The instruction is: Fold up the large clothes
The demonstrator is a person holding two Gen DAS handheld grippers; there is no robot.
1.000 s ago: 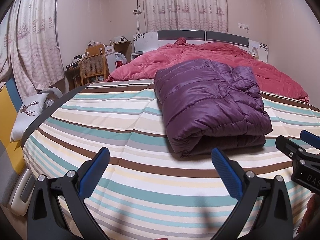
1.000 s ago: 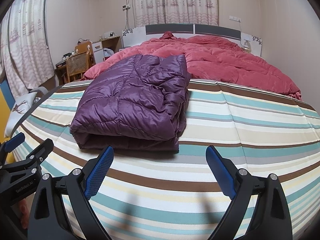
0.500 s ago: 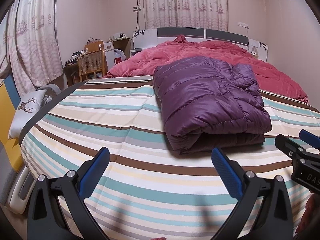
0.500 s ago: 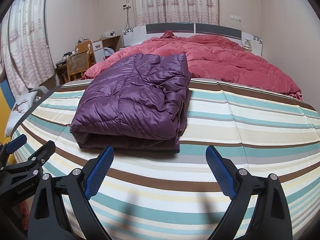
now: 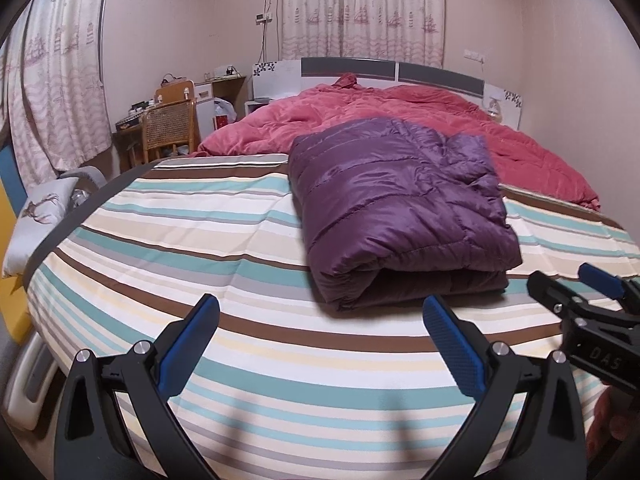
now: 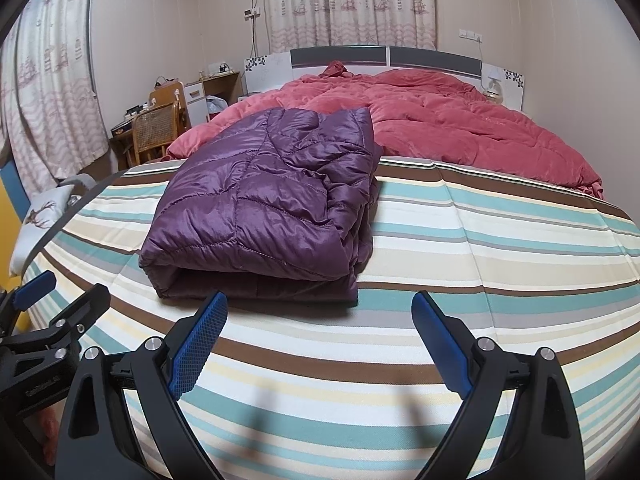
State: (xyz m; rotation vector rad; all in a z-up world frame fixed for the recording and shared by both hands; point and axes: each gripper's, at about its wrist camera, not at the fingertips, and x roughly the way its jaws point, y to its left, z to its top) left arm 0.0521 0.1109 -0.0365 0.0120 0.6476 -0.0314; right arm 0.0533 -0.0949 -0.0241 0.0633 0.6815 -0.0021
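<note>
My left claw [image 5: 320, 332] hangs above the near end of the bed, its blue-padded fingers [image 5: 191, 340] spread wide with nothing between them. My right claw [image 6: 320, 330] hangs beside it, spread just as wide and just as empty; in the left wrist view its tips show at the right edge.

The shiny purple quilted down jacket [image 5: 400, 208] lies folded into a thick rectangular bundle on the striped bedsheet of teal, brown, cream and white bands [image 5: 200, 240]. Its rounded folded edge faces me, a little beyond both claws and touching neither. In the right wrist view the jacket sits ahead and to the left; in the left wrist view, ahead and to the right.

Behind the jacket a rumpled pinkish-red comforter [image 6: 460, 132] covers the far half of the bed. A wicker-backed wooden chair [image 5: 170, 128] stands at the far left.
</note>
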